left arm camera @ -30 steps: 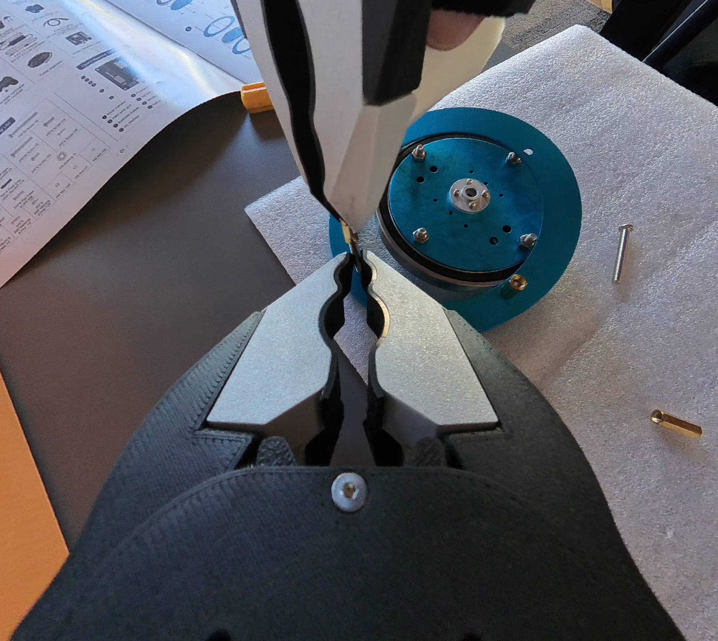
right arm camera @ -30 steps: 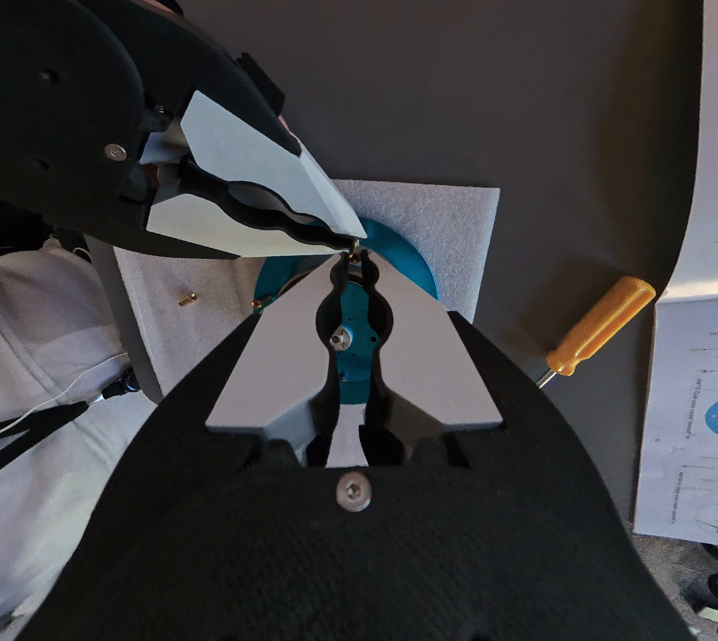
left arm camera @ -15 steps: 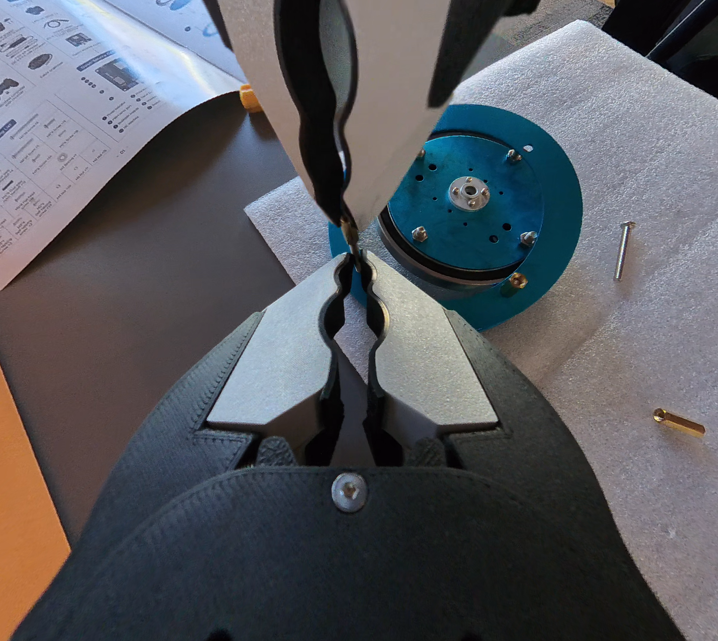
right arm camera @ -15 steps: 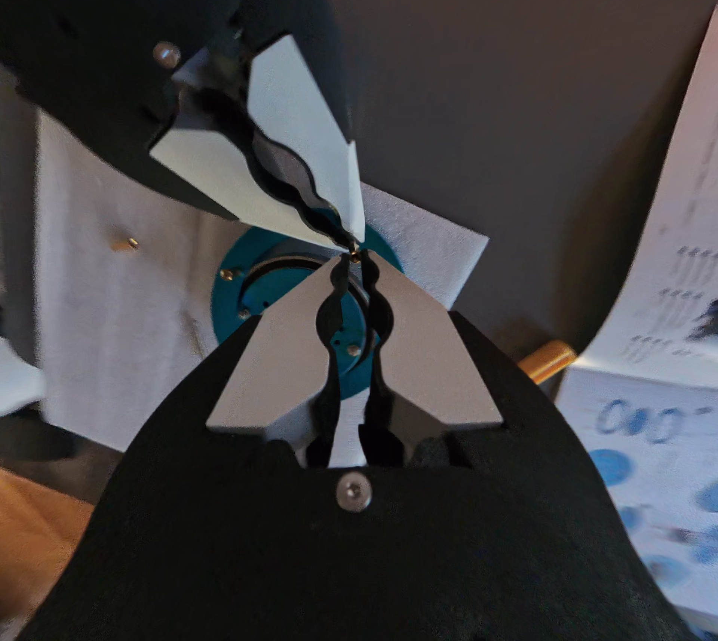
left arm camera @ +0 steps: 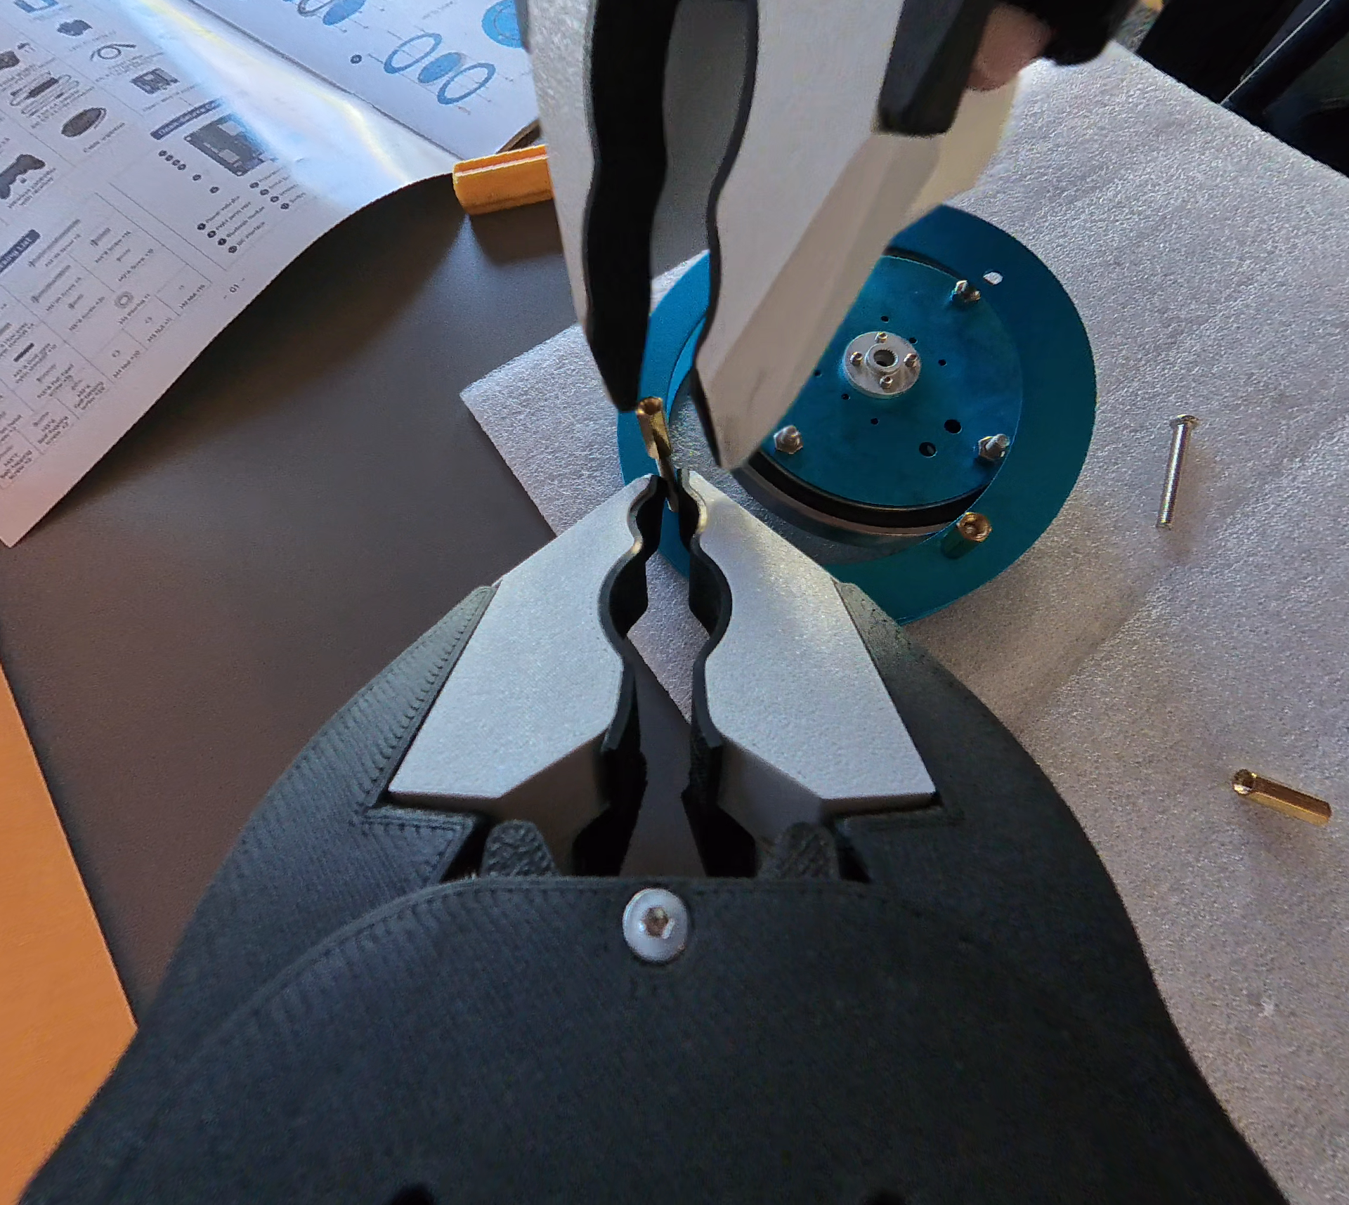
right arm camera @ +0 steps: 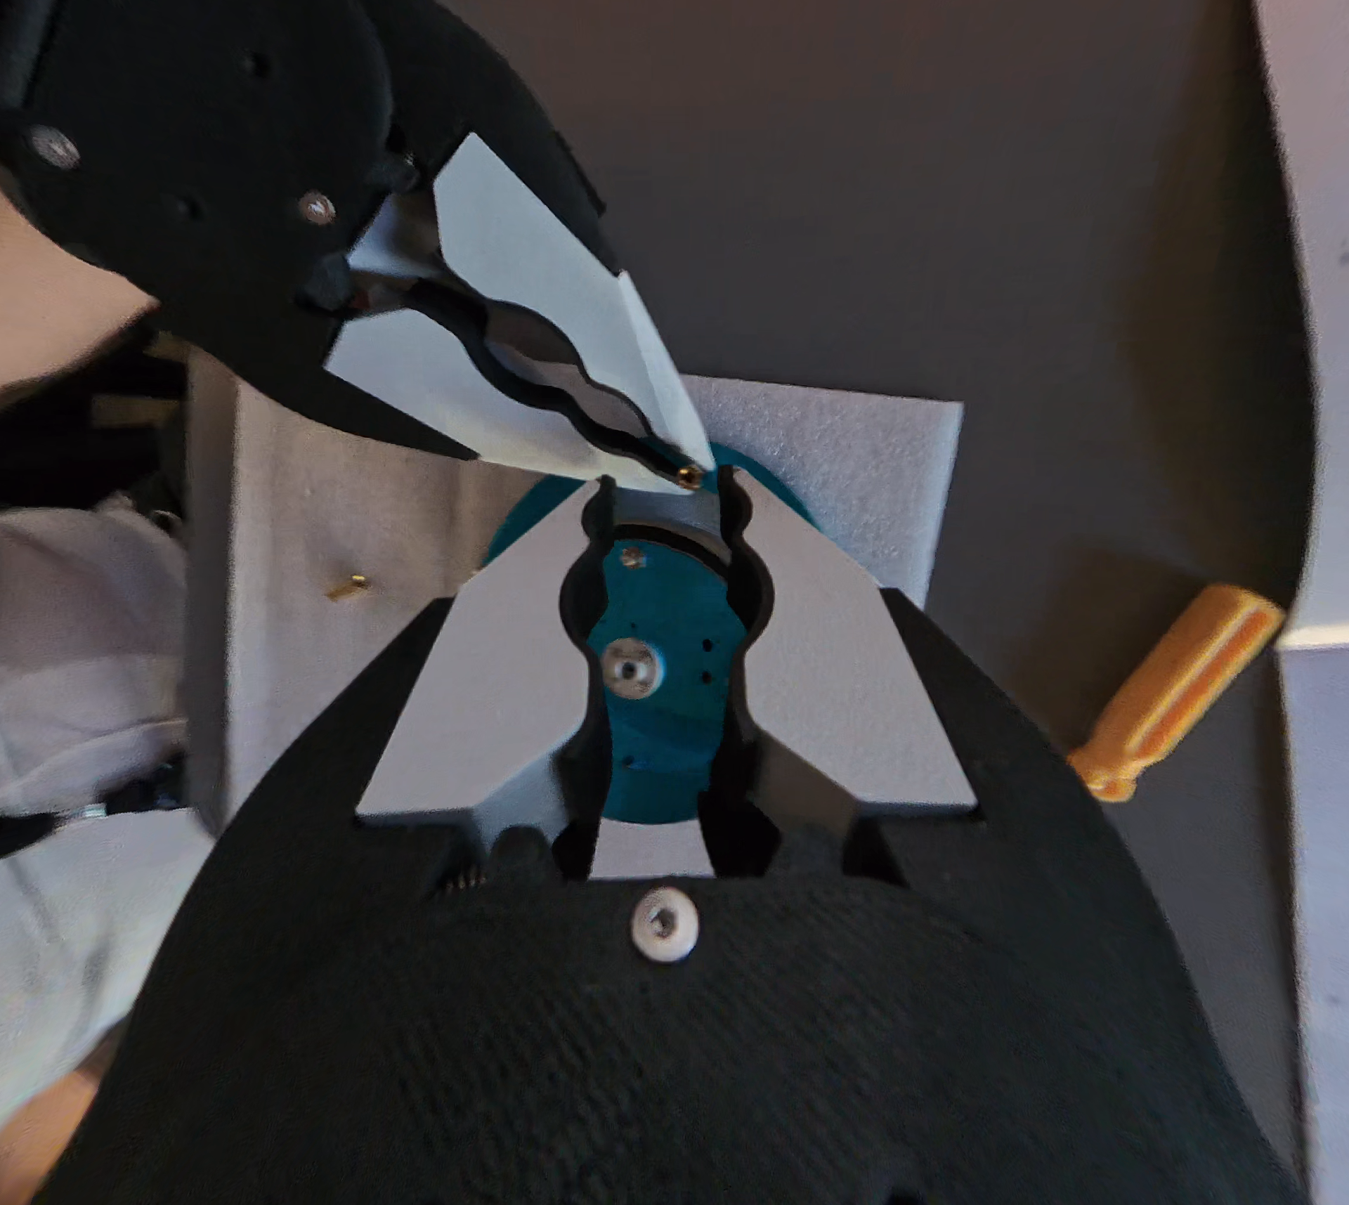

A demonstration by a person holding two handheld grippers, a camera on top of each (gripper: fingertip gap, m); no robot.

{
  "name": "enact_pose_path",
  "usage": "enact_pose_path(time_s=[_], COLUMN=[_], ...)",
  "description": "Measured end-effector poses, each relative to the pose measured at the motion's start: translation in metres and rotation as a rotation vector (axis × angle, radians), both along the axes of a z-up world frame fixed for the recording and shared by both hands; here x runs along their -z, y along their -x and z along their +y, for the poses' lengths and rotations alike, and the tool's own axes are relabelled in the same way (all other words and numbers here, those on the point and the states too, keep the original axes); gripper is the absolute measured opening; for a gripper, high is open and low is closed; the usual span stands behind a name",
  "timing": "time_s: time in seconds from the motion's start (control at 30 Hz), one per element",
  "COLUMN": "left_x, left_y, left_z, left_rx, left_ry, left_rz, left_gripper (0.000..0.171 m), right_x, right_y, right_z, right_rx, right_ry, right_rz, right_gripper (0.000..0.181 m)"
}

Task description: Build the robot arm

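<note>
A brass standoff [left arm camera: 652,433] is pinched by the left gripper [left arm camera: 668,489] over the foam sheet's [left arm camera: 1168,622] edge; the right gripper's [right arm camera: 660,484] fingers are held apart beside it.

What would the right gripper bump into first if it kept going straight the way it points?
Probably the small brass post pinched in the left gripper, just past the open right gripper; depth is unclear, and the blue disc lies below.

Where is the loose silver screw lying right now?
In the left wrist view the silver screw lies alone on the white foam sheet, just right of the blue round plate and above a loose brass standoff.
</note>
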State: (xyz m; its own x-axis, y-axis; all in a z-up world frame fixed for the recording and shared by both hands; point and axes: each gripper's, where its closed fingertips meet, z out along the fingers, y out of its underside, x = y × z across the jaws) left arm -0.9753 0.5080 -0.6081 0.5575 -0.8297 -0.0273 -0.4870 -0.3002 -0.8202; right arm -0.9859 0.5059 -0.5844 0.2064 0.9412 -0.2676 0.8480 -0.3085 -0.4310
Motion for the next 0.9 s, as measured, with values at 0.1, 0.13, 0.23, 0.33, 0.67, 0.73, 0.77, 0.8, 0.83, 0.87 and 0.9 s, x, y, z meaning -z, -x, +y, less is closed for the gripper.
enact_pose_path(time_s=[0.1, 0.13, 0.23, 0.33, 0.67, 0.73, 0.77, 0.8, 0.83, 0.87, 0.9], left_x=[0.0, 0.0, -0.001, -0.004, -0.013, -0.014, -0.014, -0.014, -0.014, -0.013, -0.013], left_y=[0.0, 0.0, 0.0, 0.002, 0.012, 0.012, 0.013, 0.013, 0.014, 0.016, 0.017], left_z=[0.0, 0.0, 0.0, -0.001, 0.005, 0.006, 0.006, 0.007, 0.007, 0.007, 0.008], left_rx=[-0.001, -0.001, -0.001, -0.005, -0.045, -0.045, -0.047, -0.049, -0.052, -0.059, -0.066], left_ry=[-0.003, -0.005, -0.013, -0.022, -0.054, -0.056, -0.057, -0.056, -0.055, -0.052, -0.048], left_rz=[0.002, 0.002, 0.003, -0.015, -0.045, -0.048, -0.046, -0.045, -0.045, -0.045, -0.044], left_gripper=[0.002, 0.002, 0.002, 0.009, 0.012, 0.012, 0.013, 0.013, 0.014, 0.015, 0.016], right_x=[0.0, -0.001, -0.008, -0.006, 0.01, 0.012, 0.013, 0.013, 0.013, 0.013, 0.012], right_y=[0.001, 0.002, 0.004, 0.002, 0.005, 0.005, 0.004, 0.004, 0.004, 0.003, 0.002], right_z=[0.004, 0.003, 0.001, 0.001, -0.005, -0.006, -0.007, -0.008, -0.008, -0.009, -0.009], right_rx=[-0.143, -0.204, -0.323, -0.335, -0.351, -0.352, -0.355, -0.355, -0.356, -0.355, -0.355], right_ry=[-0.124, -0.168, -0.271, -0.244, -0.147, -0.148, -0.146, -0.144, -0.147, -0.147, -0.145], right_rz=[0.037, 0.06, 0.16, 0.169, 0.178, 0.173, 0.174, 0.177, 0.177, 0.174, 0.171], right_gripper=[0.023, 0.023, 0.025, 0.034, 0.036, 0.035, 0.034, 0.034, 0.034, 0.033, 0.032])
